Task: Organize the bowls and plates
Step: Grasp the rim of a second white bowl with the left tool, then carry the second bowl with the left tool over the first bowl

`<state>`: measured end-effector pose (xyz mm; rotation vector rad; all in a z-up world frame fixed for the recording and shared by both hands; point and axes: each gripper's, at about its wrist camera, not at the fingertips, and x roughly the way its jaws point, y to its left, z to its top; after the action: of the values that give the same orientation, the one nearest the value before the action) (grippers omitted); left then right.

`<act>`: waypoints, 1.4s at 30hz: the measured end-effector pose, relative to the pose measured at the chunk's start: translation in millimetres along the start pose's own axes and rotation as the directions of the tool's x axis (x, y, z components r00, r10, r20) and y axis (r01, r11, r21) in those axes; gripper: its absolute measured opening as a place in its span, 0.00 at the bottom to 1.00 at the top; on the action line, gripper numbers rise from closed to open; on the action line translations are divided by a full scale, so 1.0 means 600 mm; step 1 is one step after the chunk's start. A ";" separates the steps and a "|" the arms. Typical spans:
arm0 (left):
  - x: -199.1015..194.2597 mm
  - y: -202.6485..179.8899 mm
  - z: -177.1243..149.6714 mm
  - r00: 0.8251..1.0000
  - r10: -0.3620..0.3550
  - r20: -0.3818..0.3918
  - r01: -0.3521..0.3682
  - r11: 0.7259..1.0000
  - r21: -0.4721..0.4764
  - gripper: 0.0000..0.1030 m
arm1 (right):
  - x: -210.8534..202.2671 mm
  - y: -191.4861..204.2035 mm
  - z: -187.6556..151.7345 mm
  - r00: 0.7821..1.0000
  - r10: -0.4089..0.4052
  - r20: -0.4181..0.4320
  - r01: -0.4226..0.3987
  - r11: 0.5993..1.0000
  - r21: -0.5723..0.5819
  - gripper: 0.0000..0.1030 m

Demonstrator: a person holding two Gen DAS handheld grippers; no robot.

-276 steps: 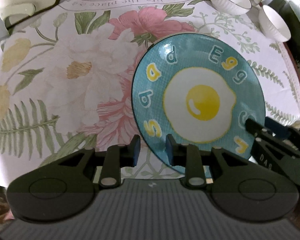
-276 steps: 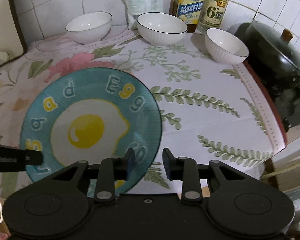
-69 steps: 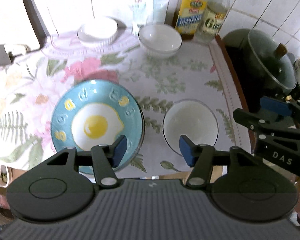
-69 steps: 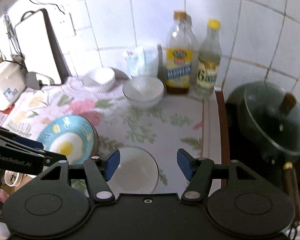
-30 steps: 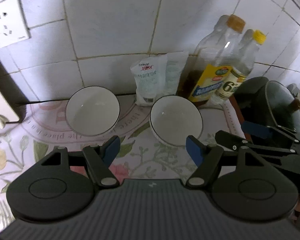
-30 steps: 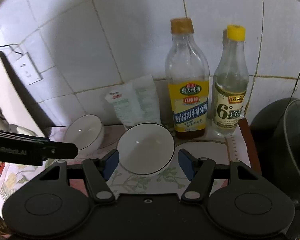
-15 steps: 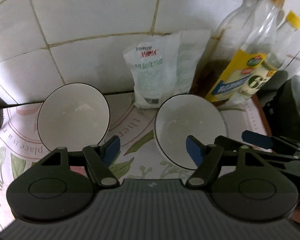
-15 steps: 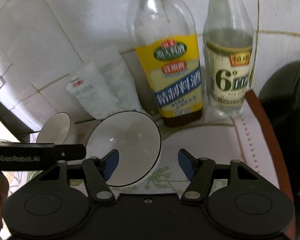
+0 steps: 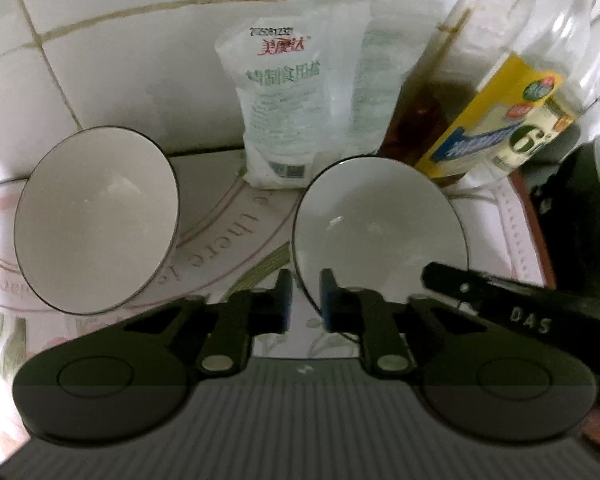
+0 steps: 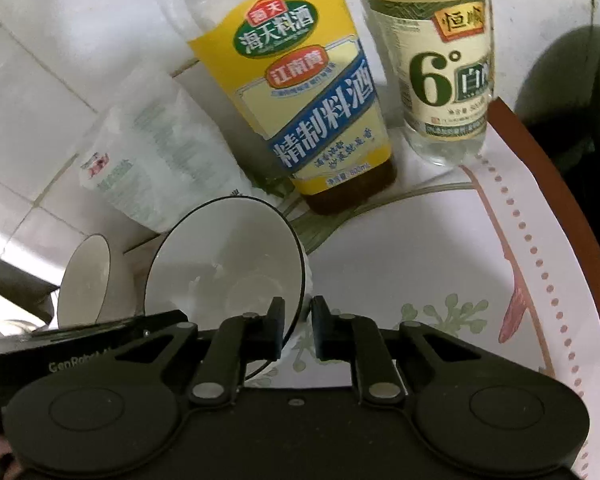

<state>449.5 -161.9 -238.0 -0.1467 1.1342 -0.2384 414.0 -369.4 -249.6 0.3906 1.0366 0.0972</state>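
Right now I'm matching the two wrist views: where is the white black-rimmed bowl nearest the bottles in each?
Left wrist: white black-rimmed bowl right of centre, above the fingertips.
Right wrist: lower centre-left, left of the fingertips.
Shared landmark: yellow-labelled bottle behind it.

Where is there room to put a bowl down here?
On the bare cloth right of the near bowl, in front of the two bottles. The strip between both bowls is narrower. Along the wall it is crowded: bag, bottles, left bowl.
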 end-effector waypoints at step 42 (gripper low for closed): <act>-0.322 -0.135 -0.149 0.995 0.072 0.076 -0.083 0.986 0.143 0.12 | -0.338 0.062 -0.100 0.999 0.009 0.047 -0.004 0.993 -0.118 0.15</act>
<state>281.4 -189.3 -86.6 0.0187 1.0464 -0.2442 262.8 -371.6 -97.3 0.2878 0.9780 0.1536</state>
